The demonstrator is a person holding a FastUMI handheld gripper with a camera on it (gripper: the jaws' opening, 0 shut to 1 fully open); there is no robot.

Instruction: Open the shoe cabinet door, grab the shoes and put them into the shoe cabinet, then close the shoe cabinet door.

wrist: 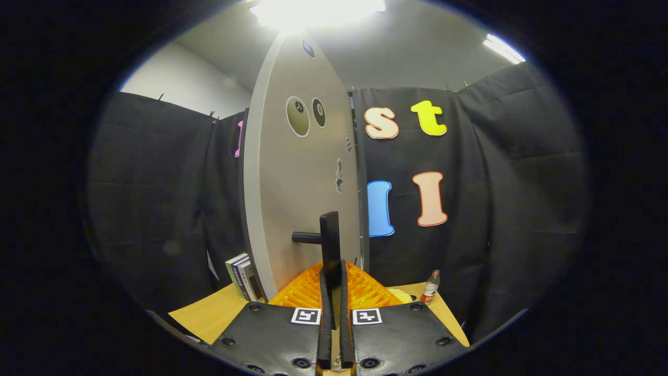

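A: Clamping the door handle (330,243) with the tool (334,292), both fingers (324,313) pressed close on its dark upright bar.

B: And the handle's place?

A: Rising straight up from between the fingers, joined by a short dark peg to the shoe cabinet door (300,172) just ahead.

B: Door itself?

A: Pale grey, seen nearly edge-on, standing tall beyond the fingers, round stickers high on its face.

B: Around it?

A: Standing on a wooden bench (209,313). Books (241,277) upright left of the door; small bottle (430,287) off to the right, well apart from the tool.
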